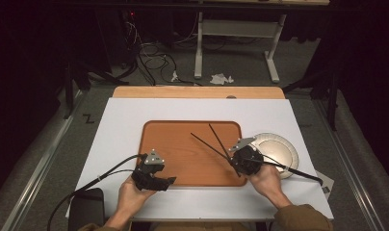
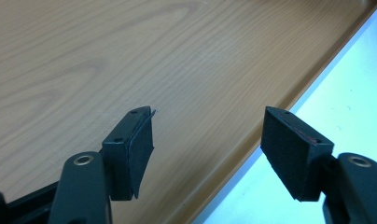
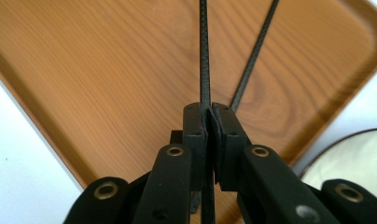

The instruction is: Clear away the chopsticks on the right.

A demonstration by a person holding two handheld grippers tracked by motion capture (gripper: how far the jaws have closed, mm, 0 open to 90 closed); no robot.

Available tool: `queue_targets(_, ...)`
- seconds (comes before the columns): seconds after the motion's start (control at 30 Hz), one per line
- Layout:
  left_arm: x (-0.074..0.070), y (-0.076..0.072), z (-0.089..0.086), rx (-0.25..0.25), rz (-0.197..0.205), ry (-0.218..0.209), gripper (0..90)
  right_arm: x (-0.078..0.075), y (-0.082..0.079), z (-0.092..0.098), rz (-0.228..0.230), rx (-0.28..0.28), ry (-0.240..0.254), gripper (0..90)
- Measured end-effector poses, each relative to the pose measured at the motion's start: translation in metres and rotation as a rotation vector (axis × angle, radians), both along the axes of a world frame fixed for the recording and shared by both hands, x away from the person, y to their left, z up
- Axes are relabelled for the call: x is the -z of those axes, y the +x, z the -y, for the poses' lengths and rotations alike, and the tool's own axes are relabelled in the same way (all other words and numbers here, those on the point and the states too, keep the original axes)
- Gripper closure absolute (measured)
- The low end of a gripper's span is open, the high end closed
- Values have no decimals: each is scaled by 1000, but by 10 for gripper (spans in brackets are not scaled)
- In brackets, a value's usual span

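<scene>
Sticks, thin and black, sit clamped in your right gripper, fingers tight on one, over the wooden tray. Your left gripper has fingers apart, holding nothing.

Room dim, edges of view near black. Grey carpet floor beyond table. Wooden tabletop light brown, mostly under white sheet. White desk frame stands behind, two legs on flat feet. Tangle of black cables on floor left of it. Crumpled white paper scraps near frame's feet. Metal rail runs along floor at left. Dark stand legs far left; another dark post right.
</scene>
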State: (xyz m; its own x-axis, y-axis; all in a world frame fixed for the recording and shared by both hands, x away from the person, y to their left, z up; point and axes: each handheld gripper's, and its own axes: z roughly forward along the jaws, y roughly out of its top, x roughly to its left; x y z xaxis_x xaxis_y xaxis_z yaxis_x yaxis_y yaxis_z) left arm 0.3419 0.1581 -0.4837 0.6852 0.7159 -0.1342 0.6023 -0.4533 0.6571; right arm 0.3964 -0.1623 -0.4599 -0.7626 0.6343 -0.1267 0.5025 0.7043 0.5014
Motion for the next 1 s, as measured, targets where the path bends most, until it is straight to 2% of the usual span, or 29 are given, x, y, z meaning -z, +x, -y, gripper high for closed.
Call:
queue_targets(0.43,0,0,0,0,3,-5,341,22,4,-16,-85,-9,-25,849)
queue_targets(0.67,-1,-1,0,-4,6,-5,341,24,5,-16,-65,-13,-52,793)
queue_targets(0.83,-1,-1,1,-4,7,-7,341,16,1,-15,-23,-53,29,810)
queue_targets(0.9,-1,-1,0,-4,8,-5,341,18,-1,-17,-40,-81,32,824)
queue_targets(1.0,-1,0,0,-4,8,-3,341,26,-1,-21,-69,-108,7,833)
